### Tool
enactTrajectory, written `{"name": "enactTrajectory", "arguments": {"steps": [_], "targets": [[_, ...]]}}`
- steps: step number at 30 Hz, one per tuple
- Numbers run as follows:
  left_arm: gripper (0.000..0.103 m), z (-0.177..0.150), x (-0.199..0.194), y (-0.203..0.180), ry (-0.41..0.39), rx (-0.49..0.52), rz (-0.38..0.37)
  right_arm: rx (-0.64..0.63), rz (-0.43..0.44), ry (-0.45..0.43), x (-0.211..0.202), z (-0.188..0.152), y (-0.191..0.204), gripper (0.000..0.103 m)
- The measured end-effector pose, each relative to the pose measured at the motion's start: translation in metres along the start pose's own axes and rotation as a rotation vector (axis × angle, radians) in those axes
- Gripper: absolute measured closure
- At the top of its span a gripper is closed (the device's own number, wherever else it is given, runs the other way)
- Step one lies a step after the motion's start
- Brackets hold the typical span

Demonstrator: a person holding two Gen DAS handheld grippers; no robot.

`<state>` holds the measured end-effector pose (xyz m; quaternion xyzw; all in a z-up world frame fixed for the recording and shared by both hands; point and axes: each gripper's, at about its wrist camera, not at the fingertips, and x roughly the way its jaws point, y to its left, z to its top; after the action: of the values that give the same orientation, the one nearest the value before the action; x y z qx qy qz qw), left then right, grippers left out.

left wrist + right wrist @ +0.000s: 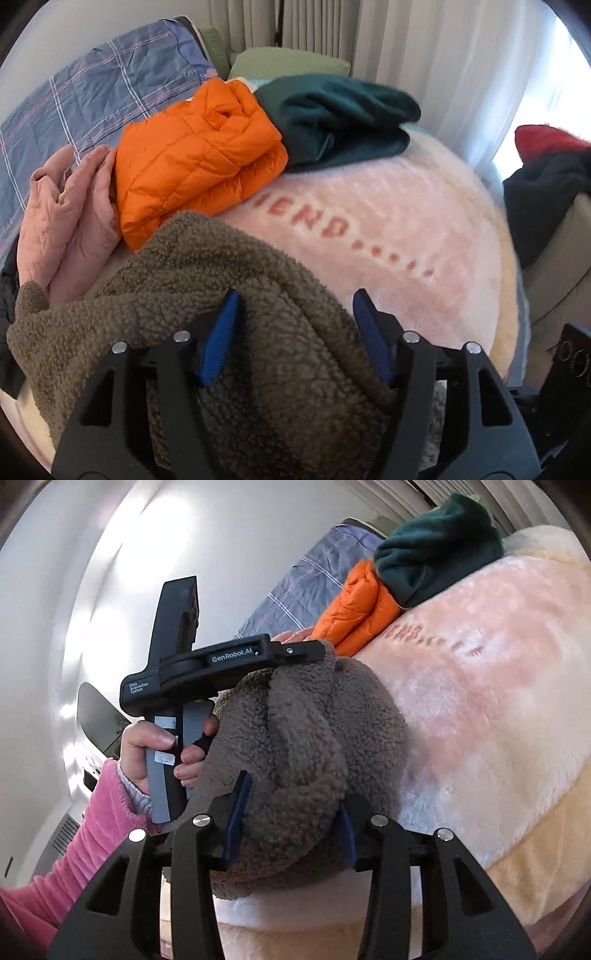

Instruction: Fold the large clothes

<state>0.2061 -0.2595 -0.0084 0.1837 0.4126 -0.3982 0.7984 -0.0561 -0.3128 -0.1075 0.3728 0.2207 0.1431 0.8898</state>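
- Right tongs (291, 812) pinch the folded brown fleece (303, 738) at the bed's (498, 701) near edge.
- Left tongs (293, 325) stand spread over it; lower gently beside the orange jacket (192, 155).

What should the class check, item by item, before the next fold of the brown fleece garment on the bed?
1. Right gripper grips the brown fleece garment, jaws pressed into a bunched part: ok.
2. Left gripper grips the fleece: not ok, jaws stand open over it.
3. Fleece lies flat for folding: not ok, bunched.
4. Pink blanket beside the fleece is bare: ok.
5. Orange jacket and dark green garment stay folded and apart from the fleece: ok.
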Motion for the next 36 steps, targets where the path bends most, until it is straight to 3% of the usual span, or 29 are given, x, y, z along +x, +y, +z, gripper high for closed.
{"name": "enactTrajectory", "arguments": {"steps": [4, 6, 8, 10, 13, 15, 17, 22, 24, 26, 29, 32, 34, 36], "targets": [[0.045, -0.004, -0.018, 0.014, -0.068, -0.083, -0.031, -0.009, 0.003, -0.009, 0.003, 0.004, -0.001, 0.059], [0.047, -0.001, -0.042, 0.019, -0.141, -0.12, -0.042, 0.001, -0.003, -0.024, 0.0, 0.01, -0.014, 0.059], [0.052, 0.001, -0.07, 0.019, -0.225, -0.099, -0.05, -0.022, -0.031, -0.046, 0.002, 0.021, -0.011, 0.059], [0.063, 0.001, -0.091, 0.017, -0.248, -0.04, -0.006, -0.05, -0.066, -0.061, 0.003, 0.024, -0.01, 0.059], [0.065, -0.012, -0.096, 0.021, -0.185, 0.0, 0.014, -0.045, -0.083, -0.05, 0.01, 0.024, -0.016, 0.058], [0.064, -0.026, -0.081, 0.023, -0.109, 0.021, 0.005, -0.036, -0.083, -0.045, 0.01, 0.024, -0.019, 0.058], [0.062, -0.046, -0.039, 0.021, -0.025, 0.037, 0.021, -0.038, -0.116, -0.04, 0.01, 0.023, -0.02, 0.057], [0.058, -0.038, -0.025, 0.011, 0.003, 0.077, 0.069, -0.029, -0.172, -0.07, 0.001, 0.03, -0.023, 0.057], [0.056, -0.036, -0.019, 0.005, 0.015, 0.105, 0.113, -0.057, -0.244, -0.107, -0.006, 0.037, -0.021, 0.057], [0.056, -0.032, -0.016, 0.004, 0.019, 0.104, 0.117, -0.042, -0.219, -0.122, -0.009, 0.045, -0.023, 0.058], [0.055, -0.029, -0.01, 0.005, 0.022, 0.087, 0.104, -0.036, -0.082, -0.113, -0.006, 0.059, -0.018, 0.079], [0.054, -0.027, -0.006, 0.005, 0.036, 0.081, 0.101, -0.077, -0.031, -0.082, 0.01, 0.068, -0.01, 0.085], [0.054, -0.027, -0.004, 0.0, 0.043, 0.09, 0.114, -0.058, -0.099, -0.018, 0.03, 0.069, -0.018, 0.087], [0.054, -0.028, -0.003, -0.002, 0.048, 0.098, 0.127, 0.0, -0.247, 0.091, 0.063, 0.06, -0.049, 0.095]]}}
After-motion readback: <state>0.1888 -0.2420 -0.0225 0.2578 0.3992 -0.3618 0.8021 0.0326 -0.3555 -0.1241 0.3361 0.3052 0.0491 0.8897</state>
